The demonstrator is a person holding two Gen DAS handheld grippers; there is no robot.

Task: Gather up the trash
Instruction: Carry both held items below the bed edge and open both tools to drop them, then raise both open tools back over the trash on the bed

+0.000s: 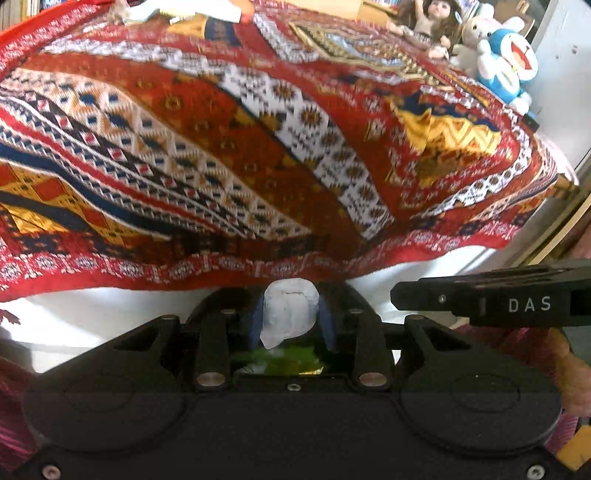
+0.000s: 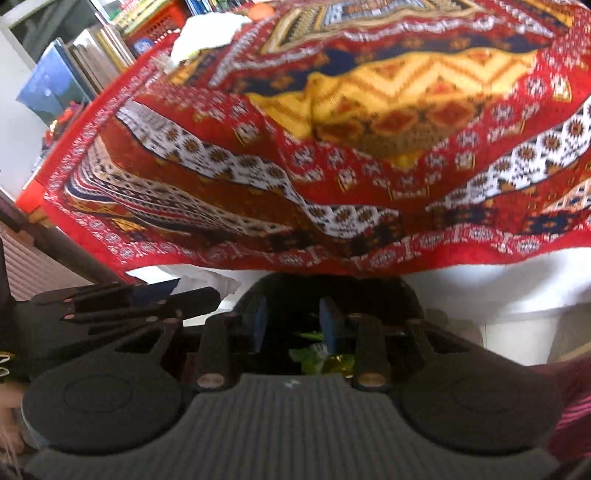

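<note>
The left gripper (image 1: 291, 317) is closed on a crumpled white tissue (image 1: 290, 312), which sits between its blue pads (image 1: 256, 325). Below it some green and gold wrappers (image 1: 280, 360) lie in a dark container whose edges I cannot see. The right gripper (image 2: 293, 321) holds nothing, its jaws a little apart above similar wrappers (image 2: 317, 356). Behind both hangs a red patterned cloth (image 1: 221, 147). A doll (image 1: 430, 22) and plush toys (image 1: 506, 62) stand at the far edge.
</note>
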